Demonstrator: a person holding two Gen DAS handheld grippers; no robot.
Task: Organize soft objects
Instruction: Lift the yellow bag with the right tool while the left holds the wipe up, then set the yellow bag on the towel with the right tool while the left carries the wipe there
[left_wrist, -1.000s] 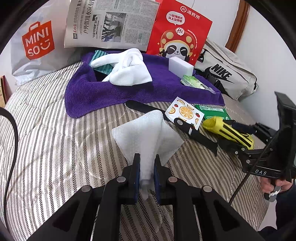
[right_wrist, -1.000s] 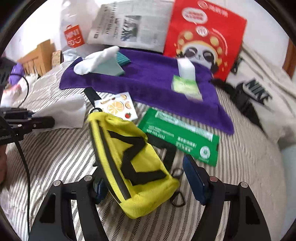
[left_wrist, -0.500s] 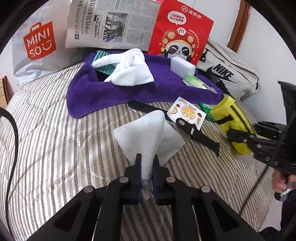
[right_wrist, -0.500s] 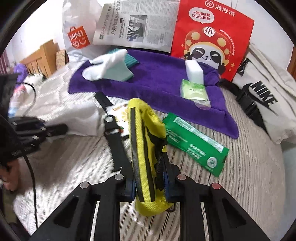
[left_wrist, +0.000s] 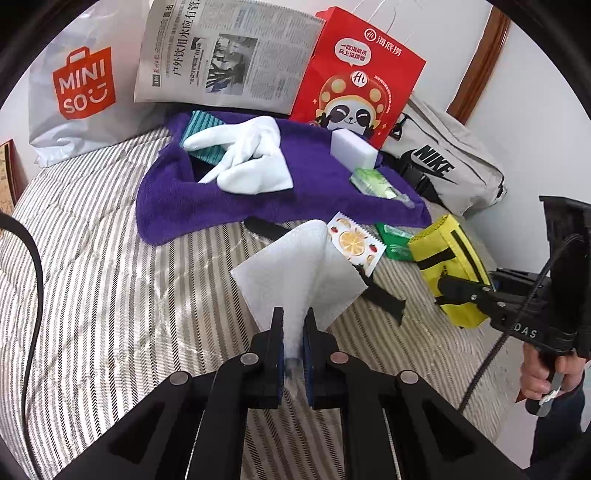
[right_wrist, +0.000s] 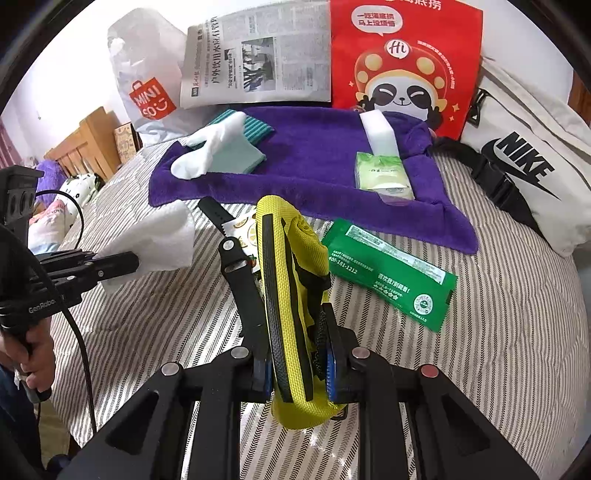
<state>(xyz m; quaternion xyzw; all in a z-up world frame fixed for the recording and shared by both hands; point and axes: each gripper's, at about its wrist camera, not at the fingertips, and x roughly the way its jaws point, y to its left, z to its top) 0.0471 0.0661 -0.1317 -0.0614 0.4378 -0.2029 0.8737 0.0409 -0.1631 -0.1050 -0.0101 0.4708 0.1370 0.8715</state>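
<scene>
A bed (left_wrist: 110, 295) covered in a grey-and-white striped, herringbone-weave spread is seen against a white wall, with a wooden frame at the right corner. A purple towel (right_wrist: 314, 155) is spread at the far side; on it lie white socks (left_wrist: 251, 158), a white sponge block (left_wrist: 352, 147) and a small green tissue pack (right_wrist: 382, 173). Behind are propped a white bag marked "MINISO" (left_wrist: 81, 88), a newspaper (left_wrist: 229, 55) in Chinese print, and a red bag with a panda (right_wrist: 402, 62) and "Hi". A grey bag (right_wrist: 528, 162) reads "NIKE". A green wipes packet (right_wrist: 388, 269) bears "400-181-1212"; its smaller print cannot be read.

The left gripper (left_wrist: 293, 332) is clamped on a white paper towel (left_wrist: 295, 266), which is held up above the spread. The right gripper (right_wrist: 299, 354) is closed on a yellow pouch (right_wrist: 291, 295), raised on edge beside a black strap (right_wrist: 240, 280).
</scene>
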